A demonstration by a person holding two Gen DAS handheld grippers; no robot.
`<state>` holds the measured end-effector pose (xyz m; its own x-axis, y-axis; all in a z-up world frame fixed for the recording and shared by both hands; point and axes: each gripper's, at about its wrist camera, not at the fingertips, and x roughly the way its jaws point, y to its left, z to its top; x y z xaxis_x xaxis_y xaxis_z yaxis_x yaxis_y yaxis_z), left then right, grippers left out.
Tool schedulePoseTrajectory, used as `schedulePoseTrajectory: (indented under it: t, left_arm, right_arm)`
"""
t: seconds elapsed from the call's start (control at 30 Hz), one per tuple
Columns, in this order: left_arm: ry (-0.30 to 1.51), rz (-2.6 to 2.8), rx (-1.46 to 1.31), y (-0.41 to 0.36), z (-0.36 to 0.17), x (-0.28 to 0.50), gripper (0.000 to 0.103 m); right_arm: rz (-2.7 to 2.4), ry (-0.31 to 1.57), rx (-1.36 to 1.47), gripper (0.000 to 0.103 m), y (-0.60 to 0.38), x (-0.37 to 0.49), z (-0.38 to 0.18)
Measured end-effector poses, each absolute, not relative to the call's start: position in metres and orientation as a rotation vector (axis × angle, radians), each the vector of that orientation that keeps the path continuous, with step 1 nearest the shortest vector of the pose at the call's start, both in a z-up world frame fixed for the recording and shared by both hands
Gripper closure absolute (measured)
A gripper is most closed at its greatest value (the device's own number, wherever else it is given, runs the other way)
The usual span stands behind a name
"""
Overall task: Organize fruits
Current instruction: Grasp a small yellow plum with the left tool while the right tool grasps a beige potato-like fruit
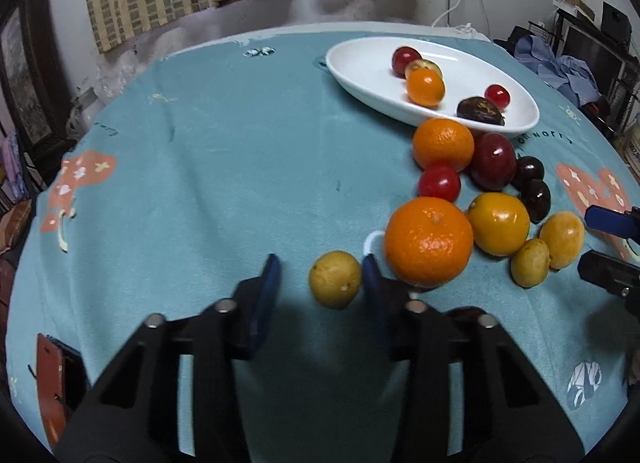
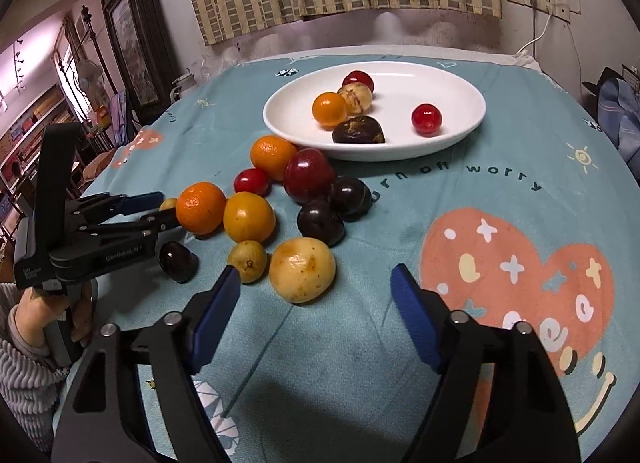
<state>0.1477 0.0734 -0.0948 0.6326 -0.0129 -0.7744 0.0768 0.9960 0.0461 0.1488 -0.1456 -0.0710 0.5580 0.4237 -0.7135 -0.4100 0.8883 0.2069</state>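
A plate (image 2: 460, 135) is set on the table (image 2: 500, 223), toward its far edge. Five fruits are kept in the plate (image 1: 360, 67). Just in front of the plate, a bunch of loose fruits (image 2: 280, 199) is spread on the table, running toward the near edge. One small fruit (image 1: 335, 279) is found between the fingers of the left gripper (image 1: 320, 275), beside a big orange (image 1: 428, 241). The right gripper (image 2: 316, 283) is held near the front of the bunch, with a round fruit (image 2: 302, 269) just ahead of it.
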Motion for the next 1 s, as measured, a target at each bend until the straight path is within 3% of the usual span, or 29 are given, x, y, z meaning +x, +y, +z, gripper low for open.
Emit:
schedulePoseTrajectory:
  t: [0.13,0.4,0.57,1.0]
  left_arm:
    - [0.878,-0.066,0.112,0.064,-0.096,0.145,0.076]
    - [0.876,-0.065,0.126,0.061,-0.096,0.144,0.077]
    - [0.877,-0.072,0.110,0.063,-0.096,0.144,0.078]
    - [0.747,-0.121,0.096,0.050,-0.057,0.141,0.078]
  right_arm:
    - [0.496,0.865,0.012,0.034,-0.144,0.150,-0.075]
    - [0.498,0.869,-0.003,0.042,-0.138,0.154,-0.076]
    - [0.522,0.908,0.019,0.065,-0.132,0.161,-0.080]
    - [0.552,0.810,0.193,0.067,-0.169,0.163,-0.045]
